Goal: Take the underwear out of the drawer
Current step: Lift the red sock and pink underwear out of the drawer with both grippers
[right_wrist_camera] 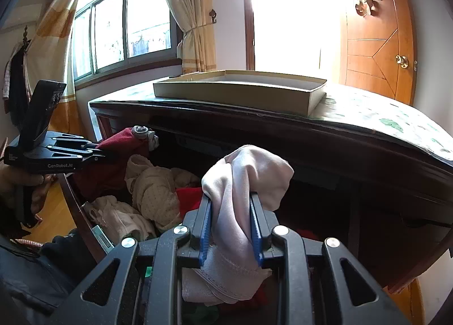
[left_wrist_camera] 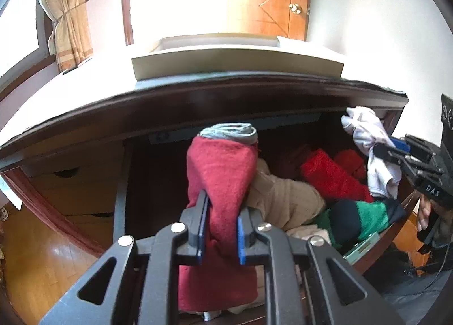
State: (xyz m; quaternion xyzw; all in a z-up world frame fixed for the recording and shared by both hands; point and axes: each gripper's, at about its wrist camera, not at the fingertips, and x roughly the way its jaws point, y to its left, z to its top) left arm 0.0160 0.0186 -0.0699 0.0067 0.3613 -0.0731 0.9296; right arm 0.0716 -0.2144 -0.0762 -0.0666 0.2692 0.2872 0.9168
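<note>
My left gripper is shut on dark red underwear with a grey waistband, held above the open drawer. It also shows in the right wrist view with the red piece. My right gripper is shut on pale lilac underwear, held over the drawer. The left wrist view shows it at the right with the pale piece. The drawer holds beige, red and green-and-black garments.
A shallow cardboard tray sits on the dresser top above the drawer. A wooden door stands behind, a curtained window at the left. Wooden floor lies below left.
</note>
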